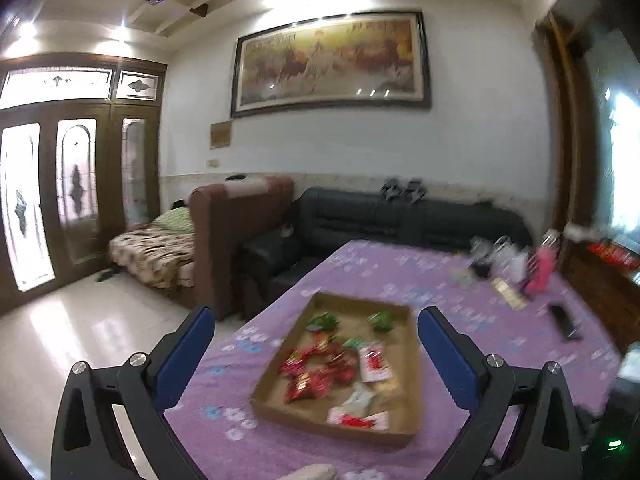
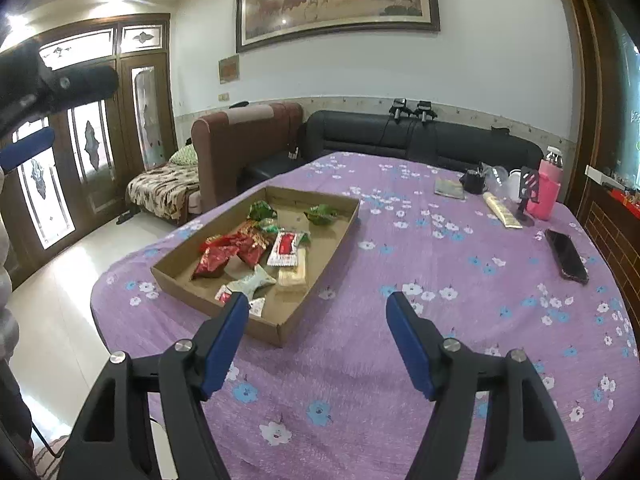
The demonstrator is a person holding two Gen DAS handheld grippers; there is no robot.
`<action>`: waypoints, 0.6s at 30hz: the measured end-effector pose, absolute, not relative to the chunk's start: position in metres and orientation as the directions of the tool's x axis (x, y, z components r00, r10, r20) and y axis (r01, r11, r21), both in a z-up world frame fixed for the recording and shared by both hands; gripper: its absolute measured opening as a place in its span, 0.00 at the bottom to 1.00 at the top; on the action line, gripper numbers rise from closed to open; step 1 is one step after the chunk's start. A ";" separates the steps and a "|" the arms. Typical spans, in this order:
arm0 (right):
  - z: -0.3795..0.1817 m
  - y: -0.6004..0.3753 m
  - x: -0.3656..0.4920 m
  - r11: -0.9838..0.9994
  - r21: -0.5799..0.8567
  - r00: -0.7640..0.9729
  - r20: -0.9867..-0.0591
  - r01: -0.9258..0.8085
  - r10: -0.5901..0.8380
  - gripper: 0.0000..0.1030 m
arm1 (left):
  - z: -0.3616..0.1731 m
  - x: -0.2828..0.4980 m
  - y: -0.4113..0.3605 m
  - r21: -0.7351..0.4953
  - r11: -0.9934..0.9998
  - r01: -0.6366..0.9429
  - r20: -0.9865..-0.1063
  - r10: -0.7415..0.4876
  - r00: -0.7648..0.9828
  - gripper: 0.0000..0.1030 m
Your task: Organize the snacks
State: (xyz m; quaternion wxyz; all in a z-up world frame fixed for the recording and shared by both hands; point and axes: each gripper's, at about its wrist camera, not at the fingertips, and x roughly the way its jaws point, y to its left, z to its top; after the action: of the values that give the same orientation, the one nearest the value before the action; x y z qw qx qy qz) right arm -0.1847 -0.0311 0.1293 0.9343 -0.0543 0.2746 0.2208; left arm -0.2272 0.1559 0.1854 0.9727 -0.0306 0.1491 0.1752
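— Cardboard tray (image 2: 320, 248)? Mid-left of the frame, shallow, rectangular, on fuzzy purple floral cloth (image 2: 400, 264) over the surface.

— Inside?

— Crinkly foil snack packets (image 2: 224, 254), red, green, white.

— Tongs?

— Left tongs (image 1: 316, 356) and right tongs (image 2: 318, 340) spread wide, blue-padded, grasping nothing.

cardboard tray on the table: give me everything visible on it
The cardboard tray is a shallow, open-topped rectangle of plain brown cardboard with low folded walls. It lies flat on the purple floral tablecloth, near the table's left edge in the right wrist view. Inside sit loose snack packets: green ones at the far end, red ones in the middle, white and pale ones nearer the camera. Part of its floor is bare. Neither gripper touches it.
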 end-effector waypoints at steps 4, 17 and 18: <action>0.122 -0.030 -0.178 0.902 0.010 0.751 -0.549 -0.432 0.366 0.69 | 0.163 -0.209 0.158 0.056 0.919 -0.390 -0.385 0.380 0.841 0.99; 0.102 -0.010 -0.161 0.902 -0.022 0.726 -0.602 -0.431 0.333 0.70 | 0.124 -0.189 0.183 0.048 0.912 -0.407 -0.517 0.371 0.771 0.99; 0.100 -0.007 -0.161 0.900 -0.026 0.722 -0.608 -0.435 0.331 0.70 | 0.122 -0.189 0.185 0.043 0.913 -0.406 -0.526 0.366 0.767 0.99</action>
State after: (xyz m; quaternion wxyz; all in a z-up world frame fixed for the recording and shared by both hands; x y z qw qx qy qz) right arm -0.1612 -0.0074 0.1001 0.9240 -0.0837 0.3102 0.2073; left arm -0.1885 0.1848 0.1223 0.9393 -0.0367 0.2721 0.2056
